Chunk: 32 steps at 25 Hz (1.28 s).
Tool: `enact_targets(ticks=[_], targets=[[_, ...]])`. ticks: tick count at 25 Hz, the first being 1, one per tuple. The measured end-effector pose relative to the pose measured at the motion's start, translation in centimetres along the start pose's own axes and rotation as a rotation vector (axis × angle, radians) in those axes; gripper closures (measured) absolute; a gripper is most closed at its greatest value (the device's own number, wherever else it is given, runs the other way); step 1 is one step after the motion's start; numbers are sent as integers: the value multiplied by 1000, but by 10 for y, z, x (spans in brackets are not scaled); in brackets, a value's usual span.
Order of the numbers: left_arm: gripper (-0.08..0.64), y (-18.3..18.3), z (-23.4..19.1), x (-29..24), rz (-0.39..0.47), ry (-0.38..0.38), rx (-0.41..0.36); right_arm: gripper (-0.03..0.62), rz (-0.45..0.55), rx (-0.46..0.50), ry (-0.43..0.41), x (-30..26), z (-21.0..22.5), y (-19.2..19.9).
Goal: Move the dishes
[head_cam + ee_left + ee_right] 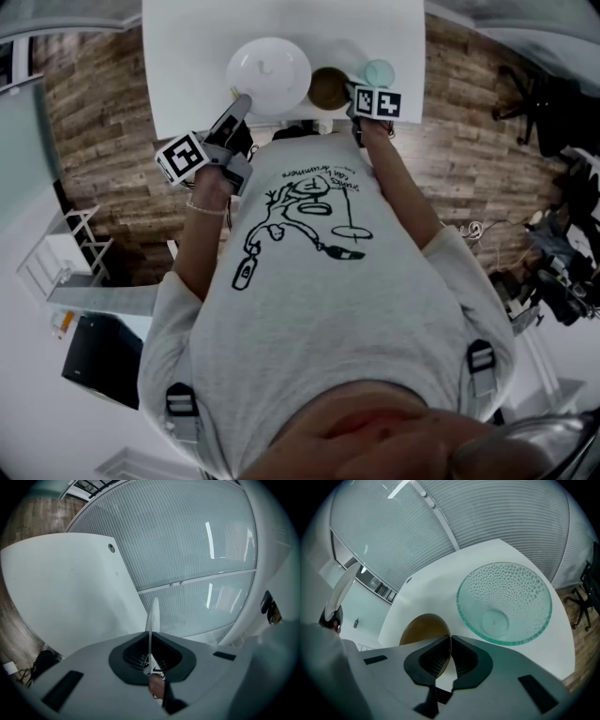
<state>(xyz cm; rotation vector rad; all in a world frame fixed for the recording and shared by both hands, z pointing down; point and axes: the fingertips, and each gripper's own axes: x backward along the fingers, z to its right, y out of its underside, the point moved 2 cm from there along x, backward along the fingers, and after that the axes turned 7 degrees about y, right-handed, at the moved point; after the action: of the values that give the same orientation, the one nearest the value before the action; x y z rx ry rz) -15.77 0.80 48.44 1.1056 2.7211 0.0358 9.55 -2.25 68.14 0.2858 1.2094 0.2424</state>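
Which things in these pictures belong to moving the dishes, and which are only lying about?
Belong to the job: white plate, gripped at its rim by the left gripper; brown bowl, gripped by the right gripper; green glass bowl; white table.

Lying about: office chair, white rack, black box.

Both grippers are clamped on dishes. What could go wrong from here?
The left gripper pinches the white plate only by its thin rim, so the plate may pivot or slip out. The right gripper also holds the brown bowl by its rim, with the glass bowl close beside it. Swinging the brown bowl sideways may knock the glass one.
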Motion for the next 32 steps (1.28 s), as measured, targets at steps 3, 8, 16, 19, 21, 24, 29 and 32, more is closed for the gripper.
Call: enact_targets(ticks=[3,8,16,19,21,24,29,32], targets=[[549,0,0,0,0,0,2,551,-2,1,11,-2,2,2],[549,0,1,0,1,0,-4,551,2,-4,16,-5,4,3],[549,0,-2,1,2,-7,-4,548,13,-24,1,-7,3,3],[549,1,-2,1,1,-6,-3,548,15,-34,-9,-7,2,5],[549,1,-3,1,0,-7,0,548,15,-42,-15,-7,1,6],[549,2,-3,0,-3,-4,2,548,21,-54,-26,-6,0,5],[549,0,-9,3,9,-7,-5,546,34,-58,-36,-1,-1,4],[549,-2,-18,8,31,10,-1,546,40,-68,-44,1,-5,7]])
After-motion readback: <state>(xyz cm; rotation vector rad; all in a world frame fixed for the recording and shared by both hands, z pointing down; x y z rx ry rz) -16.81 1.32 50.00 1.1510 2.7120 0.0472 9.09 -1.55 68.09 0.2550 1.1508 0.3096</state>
